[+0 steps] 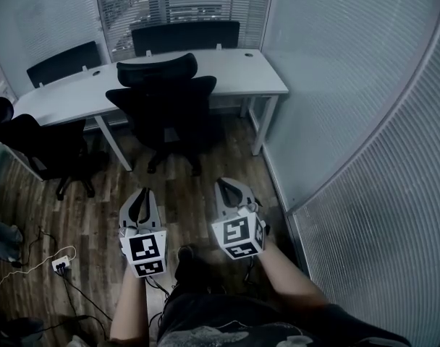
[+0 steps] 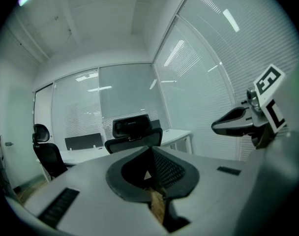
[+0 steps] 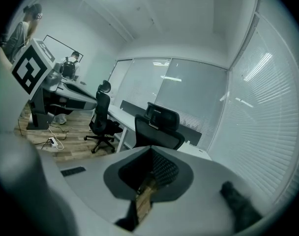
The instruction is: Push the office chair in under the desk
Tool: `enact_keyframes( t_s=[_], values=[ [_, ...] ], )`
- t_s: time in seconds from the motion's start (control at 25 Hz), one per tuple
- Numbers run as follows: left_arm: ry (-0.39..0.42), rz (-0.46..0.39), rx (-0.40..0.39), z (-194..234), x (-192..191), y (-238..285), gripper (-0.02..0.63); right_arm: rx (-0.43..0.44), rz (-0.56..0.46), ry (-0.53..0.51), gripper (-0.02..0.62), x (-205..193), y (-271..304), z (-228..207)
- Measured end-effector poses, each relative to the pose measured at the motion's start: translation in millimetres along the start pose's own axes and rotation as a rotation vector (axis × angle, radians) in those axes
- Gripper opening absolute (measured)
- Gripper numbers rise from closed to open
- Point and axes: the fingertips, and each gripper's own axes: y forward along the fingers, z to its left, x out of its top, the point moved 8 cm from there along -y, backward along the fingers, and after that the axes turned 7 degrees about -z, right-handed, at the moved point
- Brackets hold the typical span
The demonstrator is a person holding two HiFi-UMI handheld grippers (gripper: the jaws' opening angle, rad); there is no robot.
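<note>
A black office chair [image 1: 166,103] with a headrest stands tucked against the front of the white desk [image 1: 242,71], its back toward me. It shows ahead in the left gripper view [image 2: 132,134] and the right gripper view [image 3: 159,127]. My left gripper [image 1: 139,210] and right gripper [image 1: 231,194] hover side by side over the wooden floor, well short of the chair and touching nothing. Both are shut with nothing between the jaws. The right gripper [image 2: 238,124] is seen from the left gripper view.
A second black chair [image 1: 39,143] stands at the desk's left part. Glass walls with blinds [image 1: 365,100] close in on the right. A power strip and cables [image 1: 61,264] lie on the floor at the left. A person [image 3: 21,33] stands at far left in the right gripper view.
</note>
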Motion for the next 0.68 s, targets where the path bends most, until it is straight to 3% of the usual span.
enact_keyframes(
  t_s=[0.68],
  values=[
    [-0.01,0.001,0.01,-10,-5,-30,0.031,0.037,-0.002,0.047,0.021,-2,-20,15]
  ],
)
